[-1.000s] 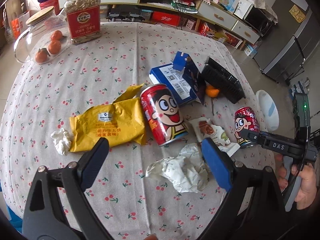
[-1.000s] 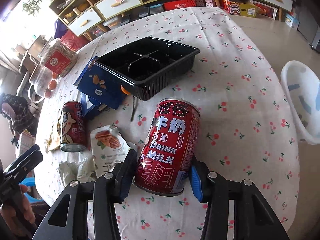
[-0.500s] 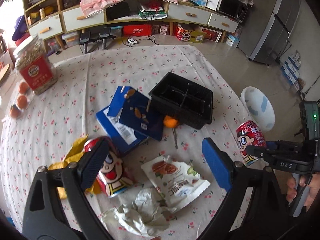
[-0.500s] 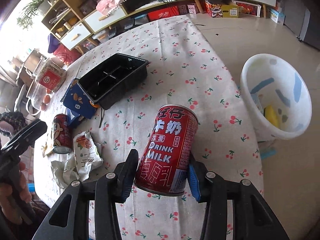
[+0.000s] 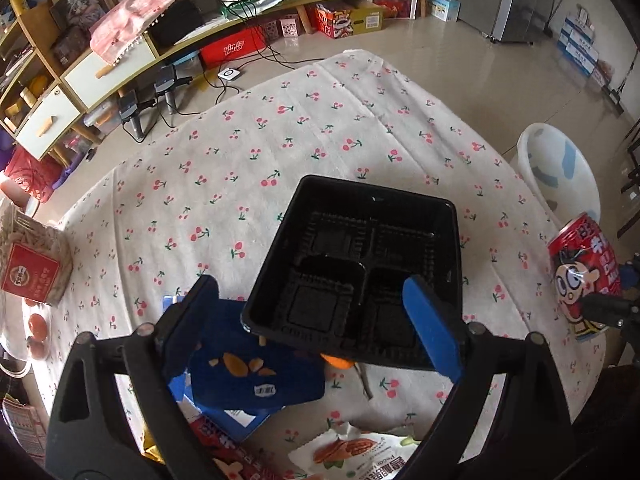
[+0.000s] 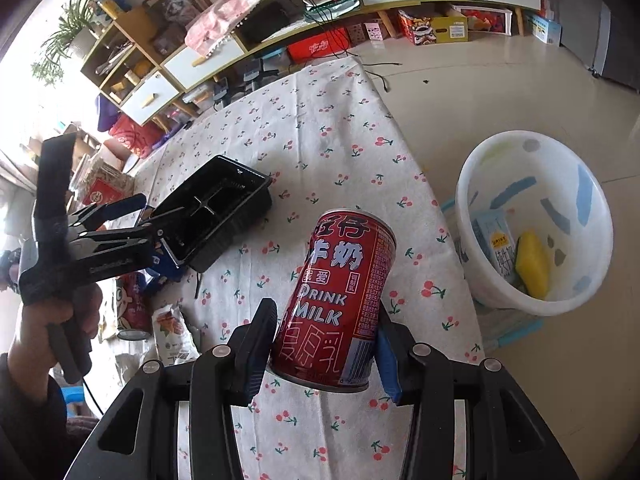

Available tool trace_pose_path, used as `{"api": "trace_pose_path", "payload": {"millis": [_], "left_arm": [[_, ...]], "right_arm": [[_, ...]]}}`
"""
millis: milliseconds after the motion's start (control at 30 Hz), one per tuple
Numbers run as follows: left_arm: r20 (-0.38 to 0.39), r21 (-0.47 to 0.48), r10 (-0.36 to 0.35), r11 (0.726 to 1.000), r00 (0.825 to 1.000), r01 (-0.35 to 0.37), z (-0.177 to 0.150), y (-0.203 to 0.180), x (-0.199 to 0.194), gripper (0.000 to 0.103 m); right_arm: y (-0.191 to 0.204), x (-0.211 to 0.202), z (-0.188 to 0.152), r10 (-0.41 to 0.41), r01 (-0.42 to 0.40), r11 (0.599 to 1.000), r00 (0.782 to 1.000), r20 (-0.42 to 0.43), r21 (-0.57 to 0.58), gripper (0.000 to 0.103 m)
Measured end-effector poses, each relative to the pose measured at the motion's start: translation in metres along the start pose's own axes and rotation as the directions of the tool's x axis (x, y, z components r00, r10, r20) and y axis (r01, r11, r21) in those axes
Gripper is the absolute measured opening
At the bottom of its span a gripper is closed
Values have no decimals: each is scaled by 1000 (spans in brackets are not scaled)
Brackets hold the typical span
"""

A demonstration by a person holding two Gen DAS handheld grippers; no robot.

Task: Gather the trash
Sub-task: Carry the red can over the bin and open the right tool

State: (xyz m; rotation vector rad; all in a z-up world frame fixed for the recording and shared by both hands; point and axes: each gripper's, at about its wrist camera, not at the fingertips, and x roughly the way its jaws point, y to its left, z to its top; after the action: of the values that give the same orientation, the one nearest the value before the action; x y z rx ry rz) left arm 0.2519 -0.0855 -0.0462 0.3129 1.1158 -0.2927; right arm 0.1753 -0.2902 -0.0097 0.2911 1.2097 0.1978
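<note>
My right gripper [image 6: 324,356] is shut on a red milk can [image 6: 340,300], held above the table's right edge; the can also shows in the left wrist view [image 5: 584,276]. A white basin [image 6: 536,220] on the floor to the right holds a carton and a yellow item. My left gripper [image 5: 316,324] is open, its fingers over the near edge of a black plastic tray [image 5: 356,268] on the table. A blue box [image 5: 248,372] lies under the tray's near left corner. A second red can [image 6: 130,308] and a snack wrapper [image 6: 172,332] lie nearer me.
The round table has a cherry-print cloth [image 5: 280,148]. A nut jar [image 5: 32,264] stands at the left edge. A small orange [image 5: 336,362] peeks from under the tray. Shelves and drawers line the far wall; the white basin shows on the floor right [image 5: 556,172].
My left gripper has moved forward from the crumpled tissue and can to hover over the black tray. My right gripper has lifted the milk can and carried it right, toward the basin.
</note>
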Motion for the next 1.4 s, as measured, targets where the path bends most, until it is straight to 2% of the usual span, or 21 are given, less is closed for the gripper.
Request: {"api": "trace_pose_path", "payload": {"millis": [133, 167, 200, 333, 600, 867, 1000, 1200, 1300, 1333, 1367, 1400], "left_arm": [[-62, -16, 5, 1000, 998, -6, 1, 2, 15, 80], [-72, -24, 4, 1000, 997, -6, -1, 2, 16, 72], [-75, -36, -2, 999, 997, -1, -2, 3, 17, 71], [-22, -100, -24, 995, 999, 22, -10, 9, 8, 66], [84, -224, -41, 973, 996, 59, -30, 16, -19, 65], [178, -284, -70, 951, 981, 120, -47, 12, -41, 65], [216, -293, -72, 946, 974, 135, -52, 4, -48, 65], [240, -267, -83, 952, 967, 148, -46, -15, -52, 65], [242, -244, -97, 957, 965, 157, -43, -29, -53, 65], [244, -237, -101, 958, 965, 160, -42, -34, -53, 65], [244, -230, -106, 959, 964, 164, -40, -39, -53, 65], [244, -223, -111, 960, 963, 168, -38, -44, -53, 65]], "right_arm": [[-2, -1, 3, 8, -8, 1000, 1000, 4, 7, 47], [-3, -2, 4, 8, -8, 1000, 1000, 6, 9, 47], [-4, -2, 5, 8, -8, 1000, 1000, 7, 10, 47], [-8, -3, 6, 7, -7, 1000, 1000, 11, 22, 47], [-37, -21, 15, -8, 2, 995, 998, 65, 95, 47], [-98, -49, 21, -106, 73, 970, 986, 132, 232, 47], [-125, -49, 23, -161, 121, 952, 979, 127, 281, 47], [-151, -37, 29, -194, 150, 933, 975, 109, 326, 47], [-161, -35, 29, -210, 161, 926, 971, 110, 342, 50], [-163, -37, 27, -215, 164, 922, 970, 112, 349, 60], [-164, -40, 26, -219, 165, 919, 969, 118, 358, 65], [-167, -44, 24, -218, 159, 917, 968, 127, 366, 65]]}}
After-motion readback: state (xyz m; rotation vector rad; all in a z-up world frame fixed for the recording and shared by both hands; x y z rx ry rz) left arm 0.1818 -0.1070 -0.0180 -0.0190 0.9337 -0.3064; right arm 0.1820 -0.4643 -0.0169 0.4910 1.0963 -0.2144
